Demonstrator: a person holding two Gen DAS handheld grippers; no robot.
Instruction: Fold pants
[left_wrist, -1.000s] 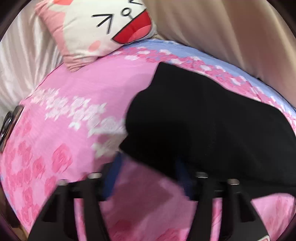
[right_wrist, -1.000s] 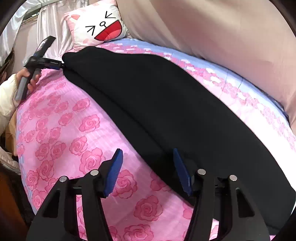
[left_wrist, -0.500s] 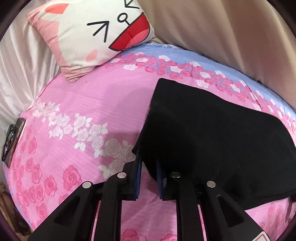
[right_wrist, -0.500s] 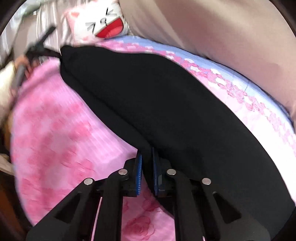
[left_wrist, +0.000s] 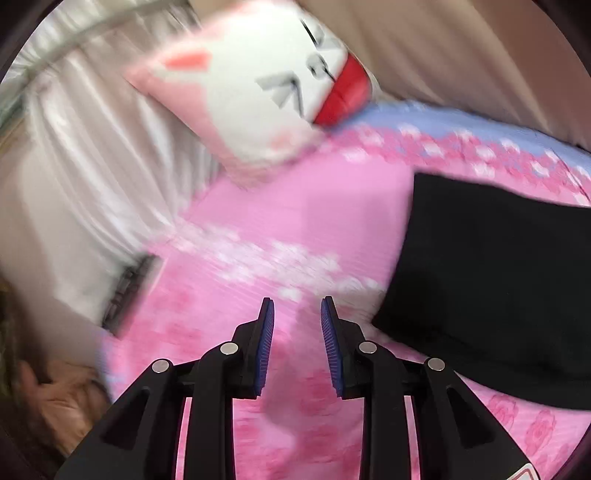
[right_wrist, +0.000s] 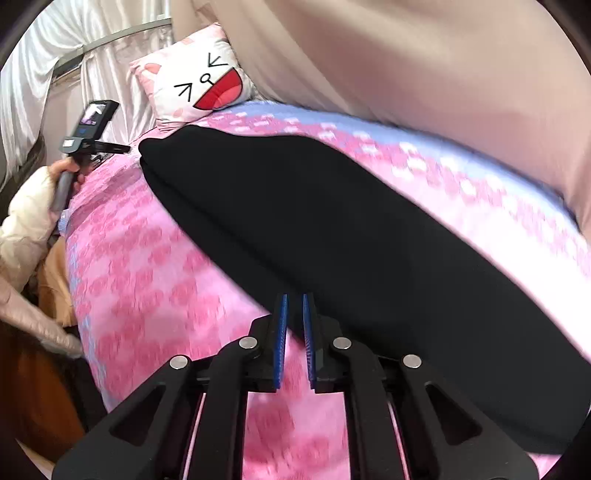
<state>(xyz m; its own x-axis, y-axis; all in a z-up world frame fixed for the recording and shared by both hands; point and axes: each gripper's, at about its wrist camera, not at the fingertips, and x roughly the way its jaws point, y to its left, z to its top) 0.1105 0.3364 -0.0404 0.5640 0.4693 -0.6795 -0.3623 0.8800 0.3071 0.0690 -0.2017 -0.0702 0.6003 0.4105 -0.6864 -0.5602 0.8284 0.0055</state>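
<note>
The black pants (left_wrist: 498, 295) lie flat and long on the pink rose bedsheet (left_wrist: 295, 221). In the left wrist view they are to the right of my left gripper (left_wrist: 297, 302). Its jaws are opening, with only sheet showing between the blue pads. A hand (right_wrist: 66, 170) holds that left gripper (right_wrist: 127, 148) just off the far corner of the pants (right_wrist: 332, 229). My right gripper (right_wrist: 293, 297) hovers over the near edge of the pants. Its jaws are opening by a narrow slit, and no cloth is pinched between them.
A cartoon-face pillow (right_wrist: 199, 81) leans at the head of the bed, just beyond the pants. White curtains (left_wrist: 74, 147) hang on the left and beige fabric (right_wrist: 406, 55) runs along the far side. A dark flat object (left_wrist: 129, 291) lies at the bed's left edge.
Half a second ago both grippers were shut on the pants' edge. Both have since let go and lifted. The left one swung left, away from the corner, and the pants lie flat.
</note>
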